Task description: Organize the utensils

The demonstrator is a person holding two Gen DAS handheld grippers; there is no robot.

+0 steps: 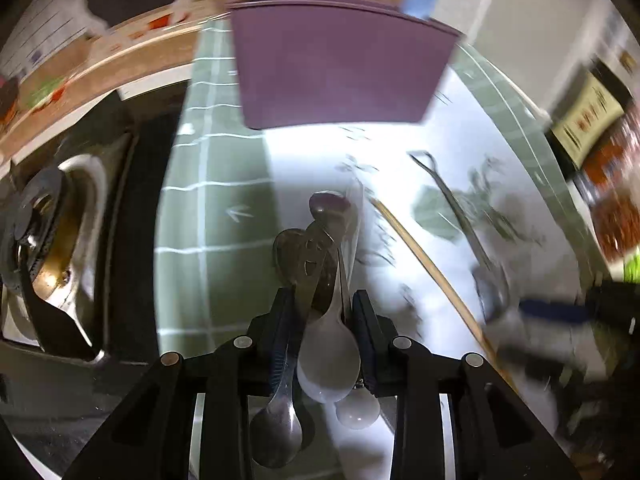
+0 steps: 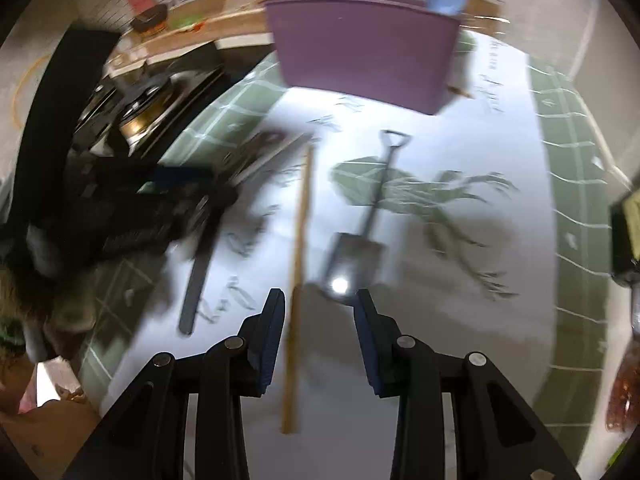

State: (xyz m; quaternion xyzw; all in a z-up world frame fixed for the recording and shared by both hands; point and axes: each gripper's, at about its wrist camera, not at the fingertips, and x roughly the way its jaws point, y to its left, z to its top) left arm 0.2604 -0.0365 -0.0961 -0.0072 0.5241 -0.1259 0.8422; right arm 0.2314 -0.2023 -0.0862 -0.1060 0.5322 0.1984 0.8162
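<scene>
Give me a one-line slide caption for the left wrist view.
Left gripper clamps a bundle of spoons while facing the purple bin.

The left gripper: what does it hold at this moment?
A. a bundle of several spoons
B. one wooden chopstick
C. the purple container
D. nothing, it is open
A. In the left wrist view the left gripper is shut on several spoons, metal and white ones together; the chopstick still lies on the mat and the purple container stands apart, farther ahead.
</scene>
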